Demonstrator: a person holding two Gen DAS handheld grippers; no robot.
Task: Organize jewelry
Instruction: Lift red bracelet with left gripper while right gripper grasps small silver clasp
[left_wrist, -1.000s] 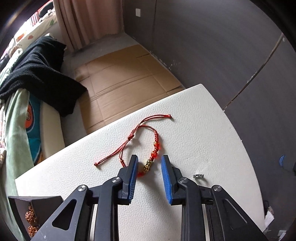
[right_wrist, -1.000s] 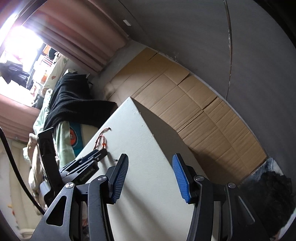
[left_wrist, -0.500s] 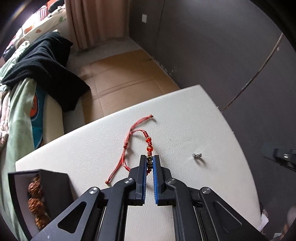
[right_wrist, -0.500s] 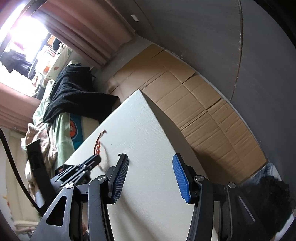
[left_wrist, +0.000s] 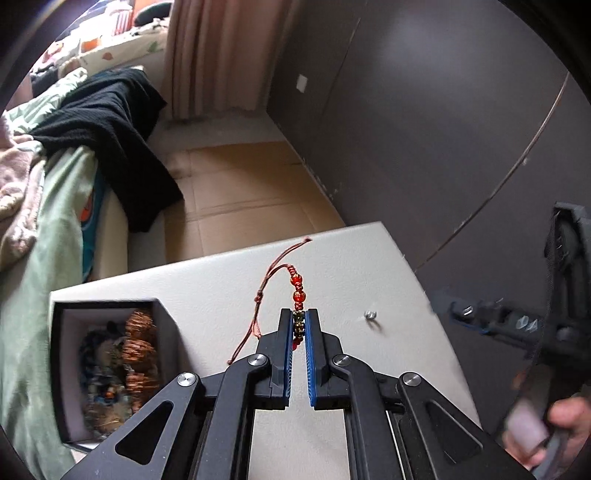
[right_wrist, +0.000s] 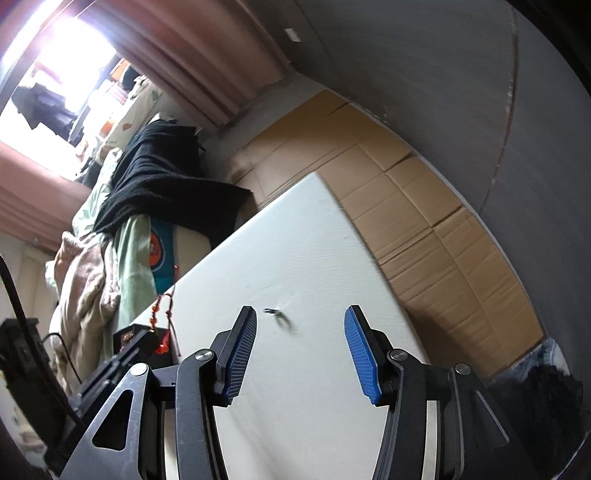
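Note:
My left gripper (left_wrist: 299, 325) is shut on a red cord bracelet (left_wrist: 297, 291) with red and gold beads and holds it lifted above the white table (left_wrist: 229, 288); the cords hang down. The bracelet also shows in the right wrist view (right_wrist: 162, 317), dangling beside the left gripper. A black jewelry box (left_wrist: 59, 369) lined in white, holding several beaded pieces, stands at the left. A small silver ring (left_wrist: 369, 314) lies on the table to the right; it also shows in the right wrist view (right_wrist: 273, 312). My right gripper (right_wrist: 299, 350) is open and empty, above the table near the ring.
A bed with a black blanket (left_wrist: 110, 122) and green bedding (left_wrist: 55, 229) lies beyond the table's left. Cardboard sheets (left_wrist: 240, 184) cover the floor past the far edge. A dark wall (left_wrist: 443, 110) stands at the right.
My left gripper closed on the bracelet's beads and lifted it off the table, moving left toward the box. The right gripper came closer to the ring.

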